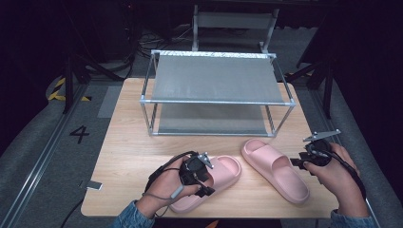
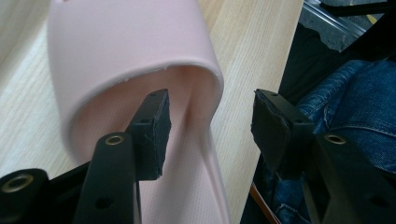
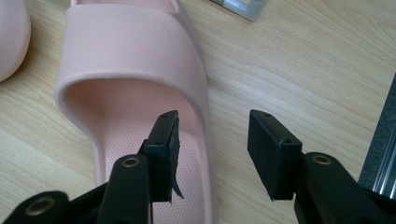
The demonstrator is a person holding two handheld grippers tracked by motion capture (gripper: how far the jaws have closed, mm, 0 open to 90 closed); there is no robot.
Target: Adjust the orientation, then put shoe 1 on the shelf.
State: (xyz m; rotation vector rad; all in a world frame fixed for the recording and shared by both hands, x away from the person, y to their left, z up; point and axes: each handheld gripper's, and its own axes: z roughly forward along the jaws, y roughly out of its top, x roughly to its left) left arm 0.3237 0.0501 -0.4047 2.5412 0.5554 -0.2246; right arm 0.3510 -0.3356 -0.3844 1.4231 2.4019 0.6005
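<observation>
Bare table (image 1: 128, 156) lies open left of the two slippers (image 1: 273, 166), while the metal rack (image 1: 216, 95) (two-tiered) blocks the far half.

The right gripper (image 3: 212, 154) holds its fingers (image 3: 273, 151) apart, astride the side wall of a pink slipper (image 3: 130, 60): one finger sits inside over the dotted footbed, the other outside above the wooden worktop (image 3: 303, 65). The slipper's broad strap lies just beyond the inner finger. Past the strap, off to the side away from the outer finger, the rounded edge of a second pink slipper (image 3: 13, 37) rests on the worktop.

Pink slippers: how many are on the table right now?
2. The left slipper lies under the left gripper; the right slipper lies beside it, near the right gripper.
</observation>
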